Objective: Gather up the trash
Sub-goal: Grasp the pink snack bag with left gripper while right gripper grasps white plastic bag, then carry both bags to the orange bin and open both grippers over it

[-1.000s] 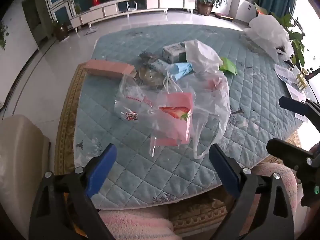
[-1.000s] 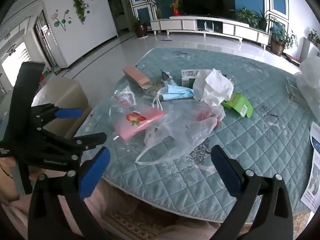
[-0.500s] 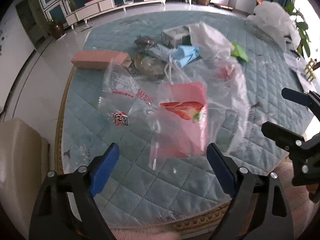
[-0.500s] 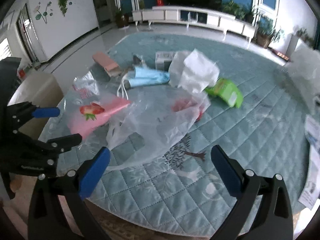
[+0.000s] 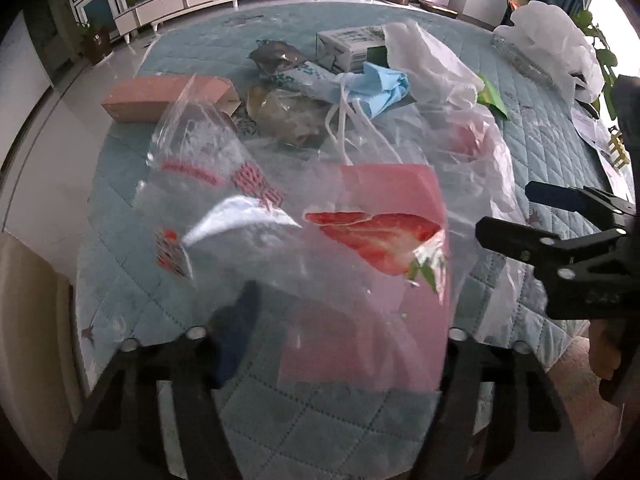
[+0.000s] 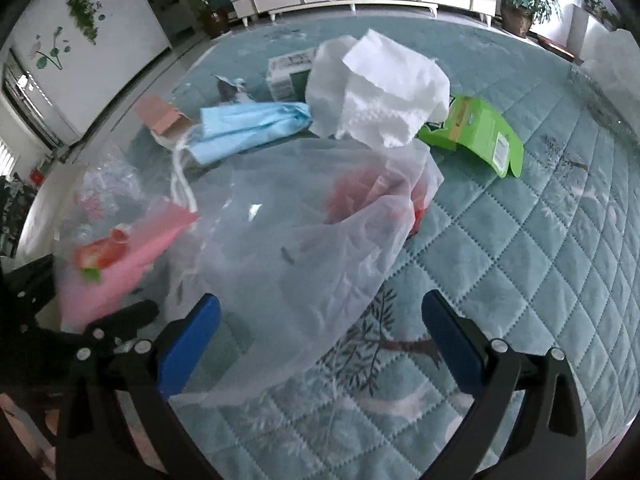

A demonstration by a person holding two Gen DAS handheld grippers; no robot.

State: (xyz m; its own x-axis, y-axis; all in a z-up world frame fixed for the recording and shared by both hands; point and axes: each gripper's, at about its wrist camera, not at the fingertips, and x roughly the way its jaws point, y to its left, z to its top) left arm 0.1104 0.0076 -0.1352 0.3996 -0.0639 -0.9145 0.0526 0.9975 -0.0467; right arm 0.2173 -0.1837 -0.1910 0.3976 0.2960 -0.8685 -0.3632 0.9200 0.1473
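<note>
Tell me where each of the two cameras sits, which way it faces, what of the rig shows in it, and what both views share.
Left wrist: on the left gripper, looking steeply down at the pink strawberry packet, which lies between its closing fingers; the right gripper shows at the right edge.
Right wrist: on the right gripper, looking down at the clear plastic bag between its open fingers; the left gripper's black frame is at lower left.
Shared: strawberry packet, plastic bag, blue face mask, quilted table cover.

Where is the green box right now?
In the right wrist view, the green box lies upper right on the quilt, touching the white tissue.
</note>
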